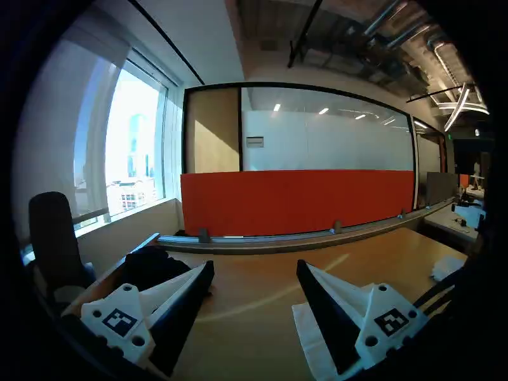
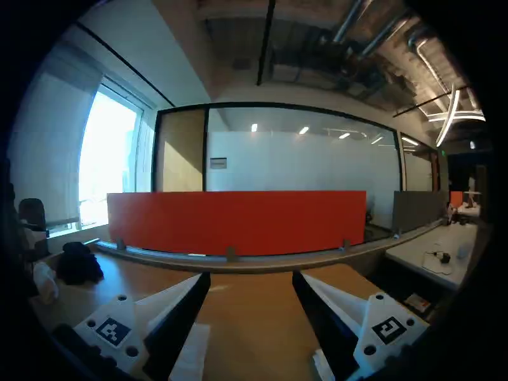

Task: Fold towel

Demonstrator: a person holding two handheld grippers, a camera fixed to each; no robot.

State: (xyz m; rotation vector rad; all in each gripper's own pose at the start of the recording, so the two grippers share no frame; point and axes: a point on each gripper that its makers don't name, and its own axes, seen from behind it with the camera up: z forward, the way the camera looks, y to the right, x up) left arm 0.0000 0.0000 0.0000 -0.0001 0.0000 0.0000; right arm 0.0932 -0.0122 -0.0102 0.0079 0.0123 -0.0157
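Two claws: the left claw [image 1: 254, 263] and the right claw [image 2: 251, 274], each with two white fingers [image 1: 159, 295]. One wooden counter [image 1: 267, 298]. One orange divider panel [image 1: 295, 200]. One white towel [image 1: 308, 333]. One black cloth bundle [image 1: 149, 267]. One black chair [image 1: 54, 238].

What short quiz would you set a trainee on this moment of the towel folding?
1. True or false: the left tongs and the right tongs are both open.
2. The divider behind the desk is: A blue, B orange, C green.
3. Fill in: the towel on the desk is ___ in colour.
Key: 1 true; 2 B; 3 white.
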